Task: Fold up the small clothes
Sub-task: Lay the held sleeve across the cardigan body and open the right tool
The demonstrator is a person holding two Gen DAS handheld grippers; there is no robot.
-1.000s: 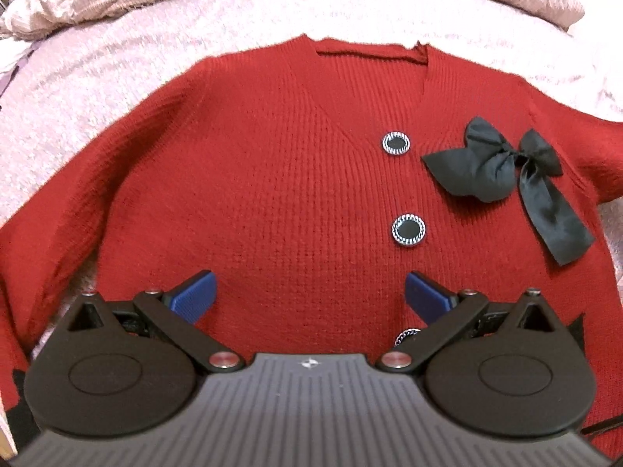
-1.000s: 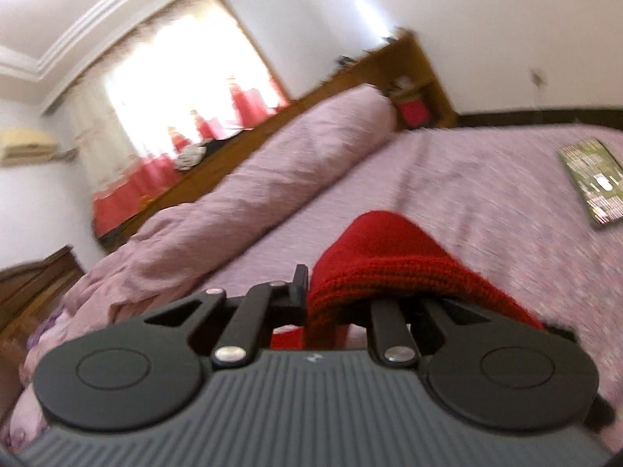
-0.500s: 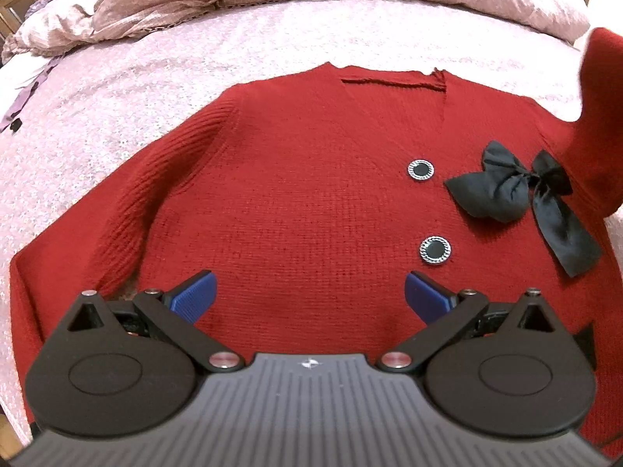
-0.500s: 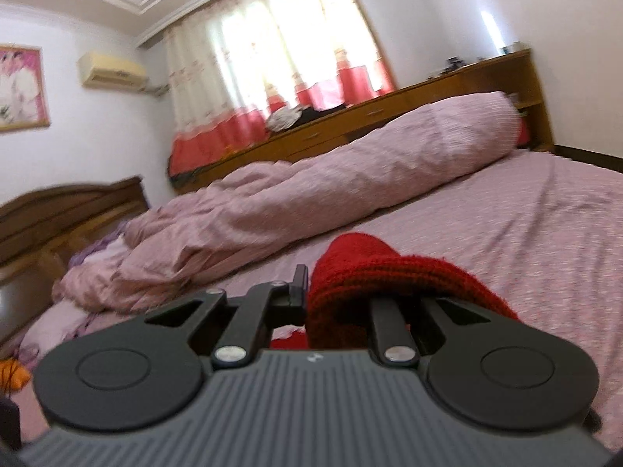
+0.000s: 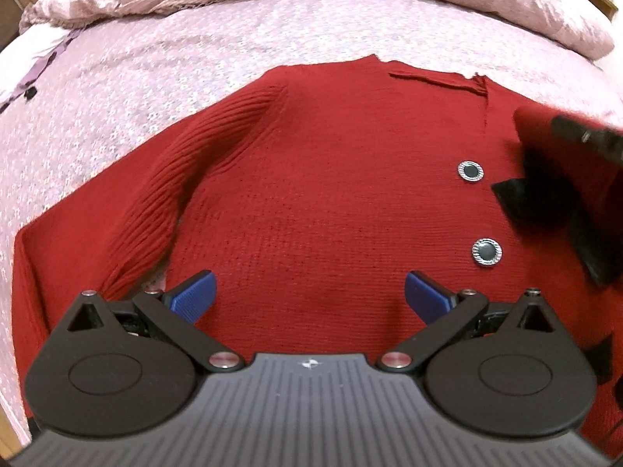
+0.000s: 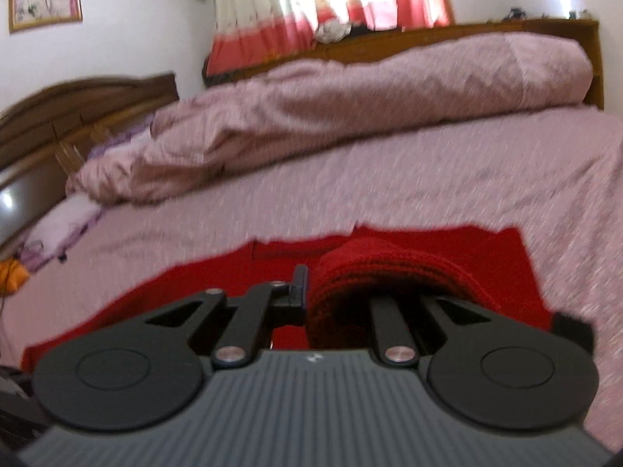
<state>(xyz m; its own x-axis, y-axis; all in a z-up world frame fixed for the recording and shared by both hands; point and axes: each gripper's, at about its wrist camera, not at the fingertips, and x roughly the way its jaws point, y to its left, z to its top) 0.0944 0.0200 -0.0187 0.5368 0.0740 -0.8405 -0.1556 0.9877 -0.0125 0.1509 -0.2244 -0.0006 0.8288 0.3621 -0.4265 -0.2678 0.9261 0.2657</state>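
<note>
A red knit cardigan (image 5: 331,179) with silver buttons and a black bow (image 5: 545,202) lies flat, front up, on the pink bed. My left gripper (image 5: 309,292) is open with blue pads and hovers over the cardigan's lower front, holding nothing. My right gripper (image 6: 307,292) is shut on the cardigan's right sleeve (image 6: 381,272), which drapes over its right finger; it carries the sleeve over the cardigan body (image 6: 233,272). That gripper and sleeve show blurred at the right edge of the left wrist view (image 5: 564,132). The left sleeve (image 5: 148,210) lies spread outward.
A rumpled pink duvet (image 6: 350,109) lies along the far side of the bed. Pink bedsheet (image 5: 155,70) surrounds the cardigan. A wooden headboard (image 6: 58,124) stands at left and a wooden ledge under the curtains at the back.
My right gripper has swung left and down with the sleeve, bringing it over the cardigan's front. My left gripper has drifted left and back, still open.
</note>
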